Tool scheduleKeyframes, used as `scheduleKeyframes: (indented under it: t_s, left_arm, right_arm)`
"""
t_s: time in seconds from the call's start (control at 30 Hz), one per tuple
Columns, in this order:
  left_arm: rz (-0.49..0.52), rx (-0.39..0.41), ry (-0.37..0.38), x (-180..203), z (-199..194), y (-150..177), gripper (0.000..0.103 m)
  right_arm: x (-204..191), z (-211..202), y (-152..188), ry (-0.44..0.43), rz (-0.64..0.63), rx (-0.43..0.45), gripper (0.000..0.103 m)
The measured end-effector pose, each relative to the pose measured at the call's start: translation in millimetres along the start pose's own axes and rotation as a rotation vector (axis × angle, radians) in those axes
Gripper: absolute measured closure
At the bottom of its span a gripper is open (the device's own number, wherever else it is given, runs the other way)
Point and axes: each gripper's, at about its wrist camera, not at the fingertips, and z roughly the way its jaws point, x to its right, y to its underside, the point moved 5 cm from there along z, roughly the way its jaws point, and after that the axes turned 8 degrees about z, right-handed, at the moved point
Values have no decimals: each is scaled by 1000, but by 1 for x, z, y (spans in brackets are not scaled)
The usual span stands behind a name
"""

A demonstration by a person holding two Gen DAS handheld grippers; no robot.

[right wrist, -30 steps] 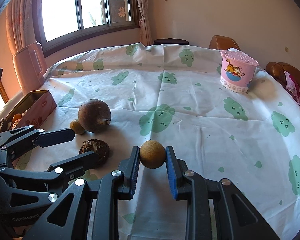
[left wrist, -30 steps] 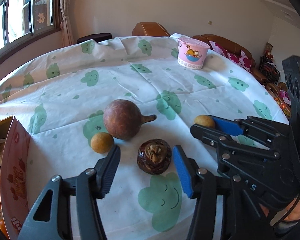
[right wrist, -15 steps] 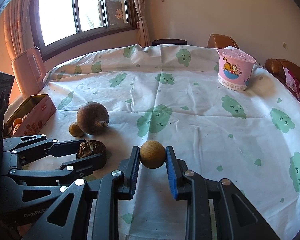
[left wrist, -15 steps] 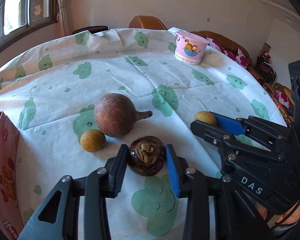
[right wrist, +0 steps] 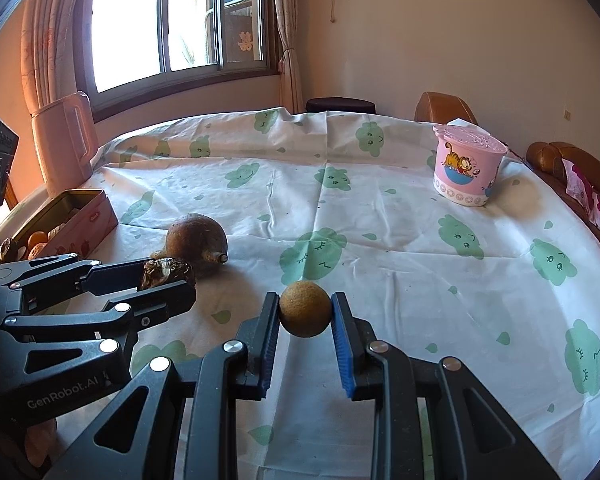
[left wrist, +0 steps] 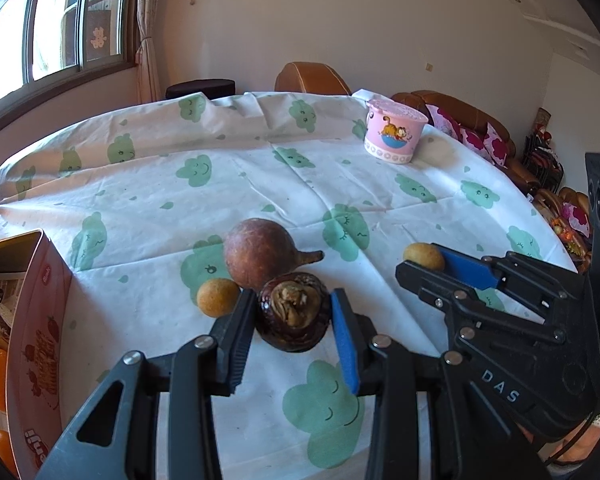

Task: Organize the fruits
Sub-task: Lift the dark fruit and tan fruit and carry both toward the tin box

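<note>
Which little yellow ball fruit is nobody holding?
The small round fruit on the cloth left of the big brown fruit. The other sits pinched in the right tool.

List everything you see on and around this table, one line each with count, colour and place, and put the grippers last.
dark scaly fruit: one, dark brown, near edge of the table, between the left gripper's pads
small round fruit: two, tan; one in the right gripper, one left of the dark fruit
large round fruit: one, reddish brown with a stem, behind the dark fruit
pink cup: one, cartoon cat print, far right of the table
pink tin box: one, holding fruit, left edge of the table
tablecloth: one, white with green shapes
pink jug: one, by the window
left gripper: black and blue, shut on the dark fruit
right gripper: black and blue, shut on a tan fruit
</note>
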Motion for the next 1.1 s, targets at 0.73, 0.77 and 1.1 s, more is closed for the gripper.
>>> scheduleKeyframes:
  t_s: [0.73,0.77,1.1]
  left_arm:
    - [-4,87,-70,-3,-18,-2,64]
    - [-4,90,-72,-3,-19,-3,64]
    - [-5,129,-102,-4,-27,-4,64]
  right_arm:
    - [-4,-12,-1,-8,-24,72,75]
    - [-5,-13,-1,-8,-24,75,75]
    - [-5,-18,-2,-13,-31,107,75]
